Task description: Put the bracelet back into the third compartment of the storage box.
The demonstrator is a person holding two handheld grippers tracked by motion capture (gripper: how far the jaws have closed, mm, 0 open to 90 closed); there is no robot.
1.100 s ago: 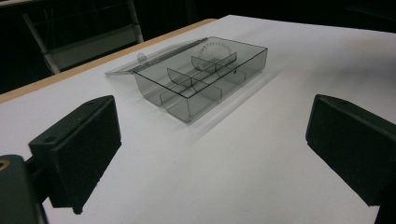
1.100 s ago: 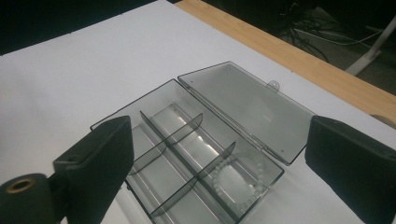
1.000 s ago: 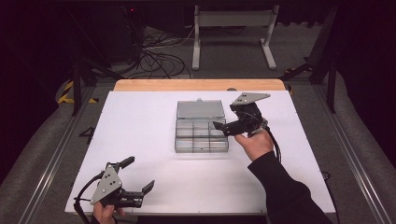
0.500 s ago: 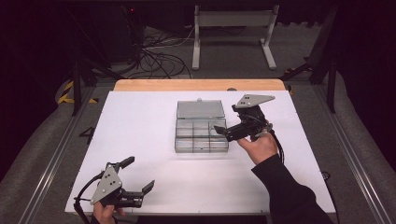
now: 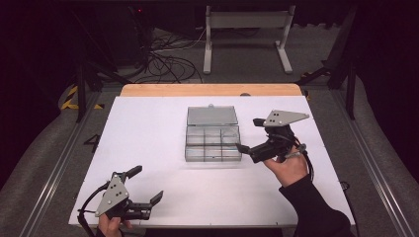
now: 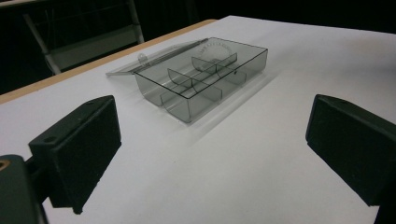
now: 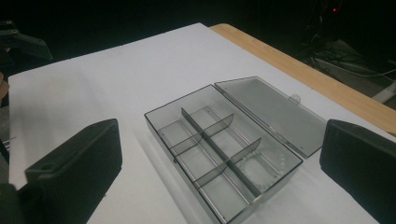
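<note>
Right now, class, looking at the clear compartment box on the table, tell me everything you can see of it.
The compartment box is a shallow rectangular tray of smoky, see-through plastic, with thin dividers making six compartments that all look empty. Its hinged lid is open and lies flat on the white table behind the tray, with a small latch tab at its far edge. The box sits flat near the table's middle. Nothing touches it; the right gripper hovers beside its right side, fingers open.

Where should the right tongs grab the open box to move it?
Probably the box's short right end wall, coming in from the right where the right tongs already stand open beside it. That wall is thin and upright, so one jaw can go inside, one outside. Avoid the lid: it lies flat behind on its hinge.
</note>
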